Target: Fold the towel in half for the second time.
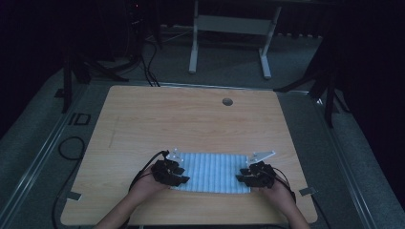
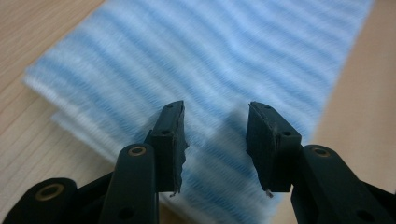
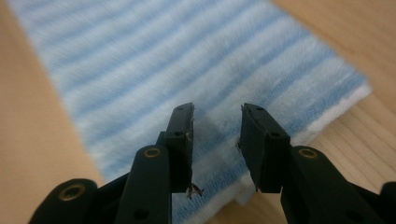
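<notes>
A folded blue-and-white striped cloth (image 1: 212, 171) lies flat on the wooden table (image 1: 191, 119) near its front edge. My left gripper (image 1: 179, 175) is at the cloth's left end and my right gripper (image 1: 243, 175) at its right end, each in a person's hand. In the left gripper view the cloth (image 2: 210, 70) spreads out below the left gripper (image 2: 215, 140), whose jaws stand apart with nothing between them. The right gripper view has the cloth (image 3: 187, 70) under the right gripper (image 3: 215, 137), also open and empty.
A round cable hole (image 1: 227, 101) sits near the table's far edge. Behind the table stands a white desk frame (image 1: 229, 38). Black cables (image 1: 71, 148) lie on the floor to the left, and dark stands flank the table.
</notes>
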`<state>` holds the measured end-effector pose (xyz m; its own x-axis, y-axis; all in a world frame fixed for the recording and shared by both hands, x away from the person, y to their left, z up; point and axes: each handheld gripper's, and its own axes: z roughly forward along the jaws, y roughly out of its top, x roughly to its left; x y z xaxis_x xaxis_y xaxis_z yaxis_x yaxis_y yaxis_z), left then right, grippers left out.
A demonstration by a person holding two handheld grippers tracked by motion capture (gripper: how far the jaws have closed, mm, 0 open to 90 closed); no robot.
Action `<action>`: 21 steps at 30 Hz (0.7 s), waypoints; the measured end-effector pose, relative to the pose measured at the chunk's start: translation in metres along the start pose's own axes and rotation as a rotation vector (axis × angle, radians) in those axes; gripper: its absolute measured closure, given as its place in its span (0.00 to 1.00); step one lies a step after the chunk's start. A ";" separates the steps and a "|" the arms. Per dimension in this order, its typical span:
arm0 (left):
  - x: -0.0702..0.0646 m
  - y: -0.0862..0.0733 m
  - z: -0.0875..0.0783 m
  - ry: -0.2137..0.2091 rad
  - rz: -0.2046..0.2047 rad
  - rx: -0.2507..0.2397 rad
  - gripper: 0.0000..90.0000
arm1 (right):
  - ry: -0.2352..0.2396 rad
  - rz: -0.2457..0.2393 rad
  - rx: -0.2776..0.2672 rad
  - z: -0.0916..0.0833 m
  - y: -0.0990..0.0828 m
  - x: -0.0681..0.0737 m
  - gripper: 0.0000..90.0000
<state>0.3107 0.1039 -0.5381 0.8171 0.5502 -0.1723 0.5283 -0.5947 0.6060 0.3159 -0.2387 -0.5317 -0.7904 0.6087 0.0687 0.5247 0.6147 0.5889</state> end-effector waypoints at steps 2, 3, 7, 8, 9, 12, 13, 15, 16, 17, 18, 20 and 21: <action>0.004 -0.001 0.000 0.006 -0.012 -0.016 0.63 | 0.004 0.006 -0.013 0.005 0.001 -0.004 0.72; 0.005 -0.001 0.000 0.031 0.013 -0.012 0.63 | 0.002 0.002 -0.006 0.007 0.005 -0.006 0.72; 0.012 0.000 -0.002 0.046 0.001 -0.002 0.63 | -0.003 -0.006 0.006 0.014 0.017 -0.012 0.72; 0.012 0.000 -0.002 0.046 0.001 -0.002 0.63 | -0.003 -0.006 0.006 0.014 0.017 -0.012 0.72; 0.017 0.000 -0.004 0.051 -0.009 -0.002 0.63 | 0.003 -0.004 0.005 0.019 0.024 -0.016 0.71; 0.023 -0.001 -0.006 0.054 -0.023 -0.004 0.63 | 0.014 0.007 0.004 0.024 0.031 -0.020 0.71; 0.030 -0.002 -0.008 0.048 -0.040 -0.009 0.63 | 0.018 0.013 -0.001 0.028 0.037 -0.023 0.71; 0.037 -0.004 -0.011 0.056 -0.051 -0.013 0.63 | 0.025 0.015 -0.006 0.034 0.043 -0.025 0.71; 0.037 -0.004 -0.011 0.056 -0.051 -0.013 0.63 | 0.025 0.015 -0.006 0.034 0.043 -0.025 0.71; 0.046 -0.006 -0.014 0.069 -0.069 -0.019 0.63 | 0.022 0.008 -0.006 0.039 0.050 -0.026 0.70; 0.046 -0.006 -0.014 0.069 -0.069 -0.019 0.63 | 0.022 0.008 -0.006 0.039 0.050 -0.026 0.70; 0.055 -0.008 -0.017 0.072 -0.089 -0.022 0.63 | 0.020 -0.001 -0.003 0.044 0.058 -0.027 0.70; 0.062 -0.009 -0.020 0.090 -0.100 -0.021 0.63 | 0.015 -0.007 0.002 0.049 0.066 -0.028 0.70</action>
<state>0.3518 0.1553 -0.5385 0.7359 0.6572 -0.1629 0.6003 -0.5221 0.6058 0.3885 -0.1906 -0.5345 -0.7984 0.5972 0.0768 0.5201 0.6196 0.5879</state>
